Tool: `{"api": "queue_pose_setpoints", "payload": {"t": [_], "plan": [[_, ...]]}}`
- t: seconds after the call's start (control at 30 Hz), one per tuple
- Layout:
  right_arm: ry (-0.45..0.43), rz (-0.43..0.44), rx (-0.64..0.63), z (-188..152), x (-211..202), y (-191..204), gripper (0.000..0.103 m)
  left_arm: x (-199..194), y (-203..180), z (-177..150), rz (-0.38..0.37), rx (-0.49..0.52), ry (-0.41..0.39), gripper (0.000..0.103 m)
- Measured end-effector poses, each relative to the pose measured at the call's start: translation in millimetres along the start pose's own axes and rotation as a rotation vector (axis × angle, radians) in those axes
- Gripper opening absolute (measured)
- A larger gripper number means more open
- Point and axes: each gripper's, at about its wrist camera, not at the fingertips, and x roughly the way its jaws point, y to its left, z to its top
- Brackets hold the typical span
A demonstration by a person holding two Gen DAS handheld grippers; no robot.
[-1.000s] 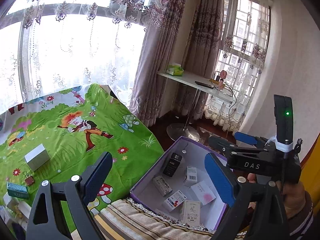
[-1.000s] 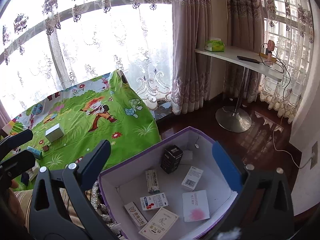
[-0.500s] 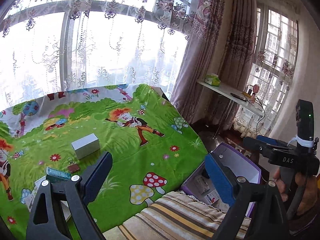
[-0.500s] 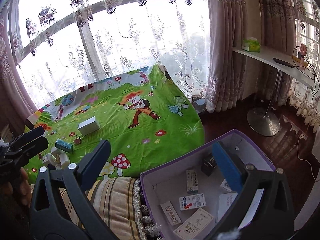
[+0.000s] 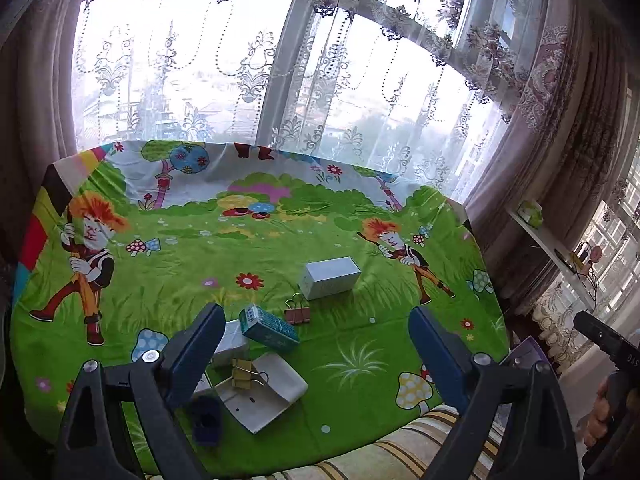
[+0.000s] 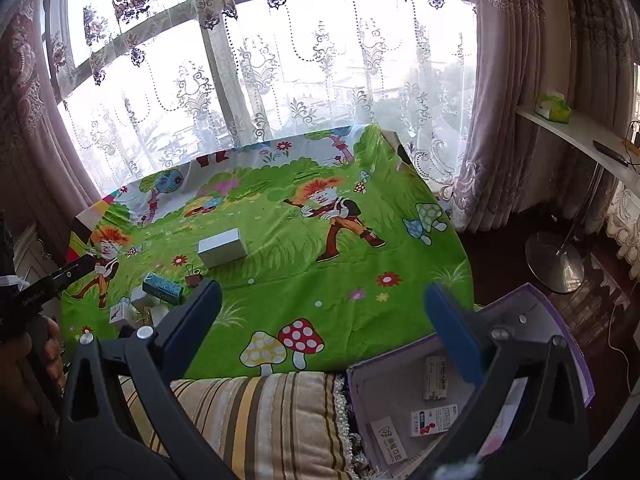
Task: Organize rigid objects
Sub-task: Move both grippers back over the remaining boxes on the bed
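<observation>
Since the earlier frames, both views have been swung away from the purple box (image 6: 560,308) towards the counter (image 5: 280,248), which is covered with a green cartoon cloth. Both tools are held wide open and nothing is gripped: the left tool (image 5: 316,336) is raised over the lower left of the cloth, the right tool (image 6: 324,312) over the cloth's near edge.

The purple box, with several small cartons already inside, is seen at the lower right of the right wrist view. A striped cushion (image 6: 260,420) lies between it and the counter.

Still on the cloth are a grey box (image 5: 330,278) at centre, a white tray (image 5: 276,388) at lower left, a teal carton (image 5: 270,326) tilted against other small boxes, and two binder clips, one red (image 5: 298,314), one yellow (image 5: 242,376).

A slip is judged likely if the tilted teal carton is pinched by a corner. The clips and crowded neighbours may be knocked or dragged along.
</observation>
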Motion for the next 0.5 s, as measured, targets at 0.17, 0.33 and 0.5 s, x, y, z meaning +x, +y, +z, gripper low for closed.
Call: {"api": "queue_pose_setpoints", "payload": {"t": [0.17,0.33,0.5], "plan": [[-0.009,0.034,-0.054,16,11,35,0.102,12,44,2,0.08,-0.138,0.056,0.094],[0.031,0.084,-0.104,24,37,72,0.102,31,83,-12,0.139,-0.266,0.142,0.088],[0.123,0.155,-0.081,22,72,100,0.102,49,95,-30,0.164,-0.293,0.214,0.082]]}}
